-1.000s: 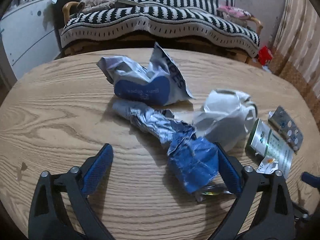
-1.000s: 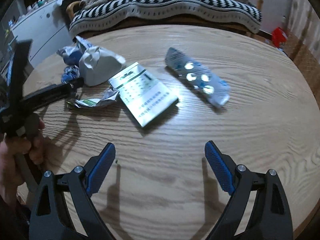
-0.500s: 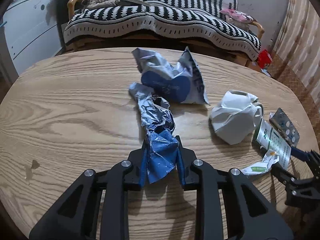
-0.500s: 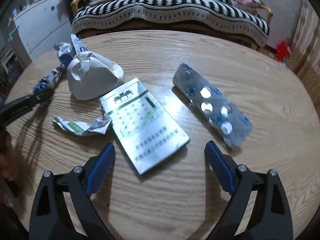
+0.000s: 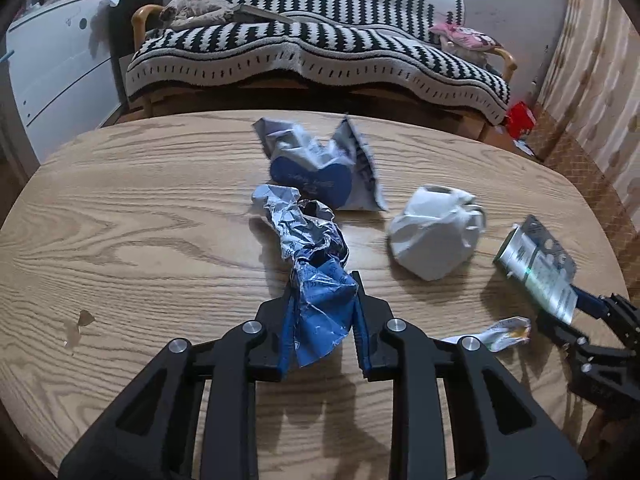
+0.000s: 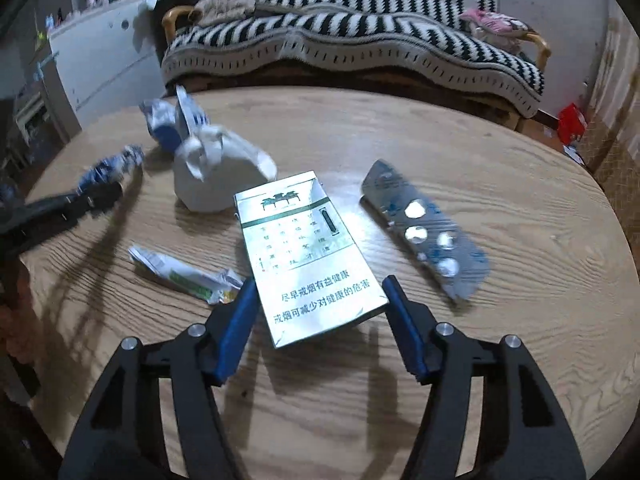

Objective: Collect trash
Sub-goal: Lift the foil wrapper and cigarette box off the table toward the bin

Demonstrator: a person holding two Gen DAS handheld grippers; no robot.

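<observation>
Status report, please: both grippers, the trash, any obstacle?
Left gripper shut on blue crumpled wrapper. Right gripper closing around cigarette pack, pads not yet pressing. Small wrapper touches the left finger; blister pack clear.

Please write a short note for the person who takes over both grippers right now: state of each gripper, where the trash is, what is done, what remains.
Left gripper: shut on the blue foil wrapper, whose far end trails toward the table.
Right gripper: jaws closing around the cigarette pack; the pads do not press yet.
On the table: white crumpled paper, blue-and-white bag, blister pack, small green-and-white wrapper.
Done: one wrapper gripped. No bin in view.
Left: finish the grip on the pack, then collect the other four pieces.
</observation>
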